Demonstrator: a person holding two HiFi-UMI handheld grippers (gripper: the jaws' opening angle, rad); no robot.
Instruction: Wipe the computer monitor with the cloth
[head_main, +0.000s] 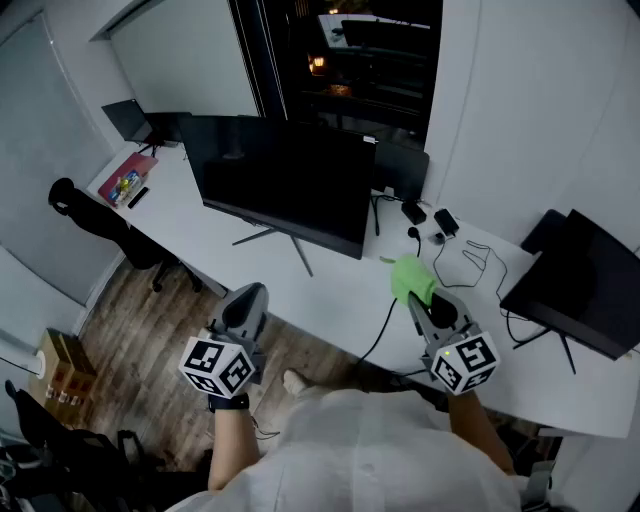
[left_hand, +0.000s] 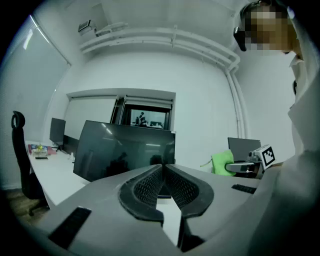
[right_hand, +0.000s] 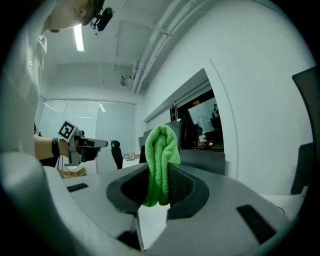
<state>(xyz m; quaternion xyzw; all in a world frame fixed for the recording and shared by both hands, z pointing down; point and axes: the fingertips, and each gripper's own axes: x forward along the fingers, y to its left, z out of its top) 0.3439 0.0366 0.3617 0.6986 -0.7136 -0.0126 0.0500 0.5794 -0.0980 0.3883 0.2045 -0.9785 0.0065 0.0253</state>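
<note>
- Head view: a big black flat computer monitor (head_main: 285, 180) stands on a long white desk (head_main: 200, 225). Its screen is dark. A soft, bright green cloth (head_main: 411, 278) is to the right of the monitor, above the desk. It is pinched at the tip of the right gripper (head_main: 414, 296). The left gripper (head_main: 250, 293) is near the desk's front edge, apart from the monitor.
- Left gripper view: the two grey jaws are pressed together with nothing between them. The monitor (left_hand: 125, 150) stands beyond them. The cloth (left_hand: 221, 162) is a small green bunch at the right.
- Right gripper view: the jaws squeeze the cloth (right_hand: 161, 160). It is folded into a fuzzy green bundle that sticks up past the tips.
</note>
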